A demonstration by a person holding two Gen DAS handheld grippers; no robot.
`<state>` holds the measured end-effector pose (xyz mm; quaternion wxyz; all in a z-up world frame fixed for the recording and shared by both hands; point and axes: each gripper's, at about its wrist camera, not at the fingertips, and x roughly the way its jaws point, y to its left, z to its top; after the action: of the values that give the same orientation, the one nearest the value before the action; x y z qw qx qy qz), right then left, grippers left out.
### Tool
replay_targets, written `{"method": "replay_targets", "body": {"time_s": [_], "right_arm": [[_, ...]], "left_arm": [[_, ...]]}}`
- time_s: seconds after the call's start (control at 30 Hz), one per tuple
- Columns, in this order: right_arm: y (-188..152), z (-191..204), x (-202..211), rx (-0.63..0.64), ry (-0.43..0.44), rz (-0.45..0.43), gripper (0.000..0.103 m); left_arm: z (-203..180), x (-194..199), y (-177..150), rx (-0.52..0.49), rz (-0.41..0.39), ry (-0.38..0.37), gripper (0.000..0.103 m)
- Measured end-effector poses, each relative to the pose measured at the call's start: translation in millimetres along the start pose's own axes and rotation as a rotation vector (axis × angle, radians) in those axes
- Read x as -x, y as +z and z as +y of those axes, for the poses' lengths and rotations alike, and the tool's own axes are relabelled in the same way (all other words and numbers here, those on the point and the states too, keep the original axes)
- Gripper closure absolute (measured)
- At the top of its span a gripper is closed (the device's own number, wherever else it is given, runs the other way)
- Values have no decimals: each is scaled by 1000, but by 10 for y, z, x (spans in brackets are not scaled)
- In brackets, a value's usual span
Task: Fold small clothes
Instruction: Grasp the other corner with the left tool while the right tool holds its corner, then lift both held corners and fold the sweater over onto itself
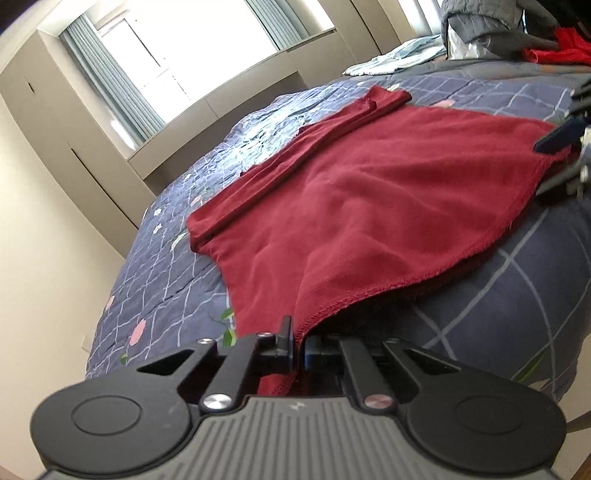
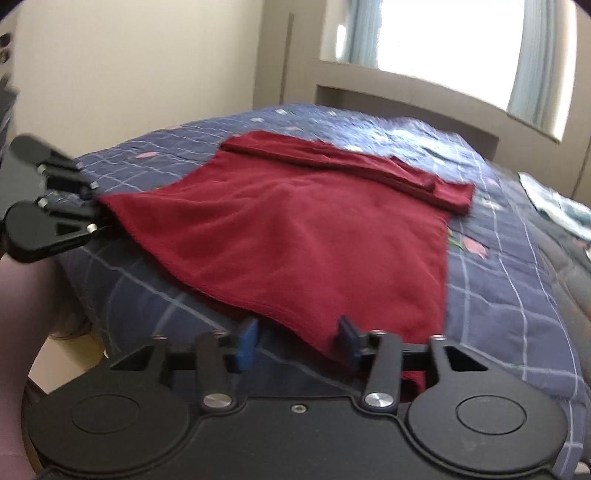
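Note:
A dark red garment (image 1: 369, 206) lies spread on the blue checked quilt (image 1: 177, 273), with a folded sleeve band along its far side (image 2: 332, 162). My left gripper (image 1: 299, 345) is shut on the garment's near hem corner, and the cloth runs down between its fingers. In the right wrist view it (image 2: 96, 218) pinches that same corner at the left. My right gripper (image 2: 297, 339) stands open at the other hem corner. The red hem lies between its blue pads (image 2: 246, 338), which stay apart from the cloth. In the left wrist view it (image 1: 561, 162) is at the far right edge.
Light blue clothes (image 1: 391, 61) lie at the far end of the bed. A grey jacket (image 1: 480, 22) and a bright red cloth (image 1: 557, 48) sit beyond them. The quilt (image 2: 517, 295) drops off at the near bed edge. A person's pinkish sleeve (image 2: 22, 314) is at the left.

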<state>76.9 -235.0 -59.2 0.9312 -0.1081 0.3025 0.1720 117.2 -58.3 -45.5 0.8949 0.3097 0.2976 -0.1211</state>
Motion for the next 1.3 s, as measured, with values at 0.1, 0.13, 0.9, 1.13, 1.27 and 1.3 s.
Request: {"method": "replay_targets", "body": {"time_s": [0.1, 0.13, 0.9, 1.13, 1.27, 1.3], "right_arm": [[56, 184, -31, 38, 41, -38, 35], [85, 238, -59, 55, 48, -42, 31], [-108, 22, -207, 225, -358, -54, 77], [-320, -211, -88, 325, -366, -18, 90], [-324, -262, -11, 349, -297, -15, 97], [-297, -293, 6, 339, -275, -11, 97]], "left_arm": [[49, 33, 65, 10, -5, -14, 99], [65, 45, 85, 13, -8, -16, 99], [299, 20, 94, 130, 33, -68, 99], [2, -101, -104, -12, 81, -33, 93], [-9, -49, -112, -48, 75, -36, 99], [21, -33, -94, -43, 71, -38, 99]]}}
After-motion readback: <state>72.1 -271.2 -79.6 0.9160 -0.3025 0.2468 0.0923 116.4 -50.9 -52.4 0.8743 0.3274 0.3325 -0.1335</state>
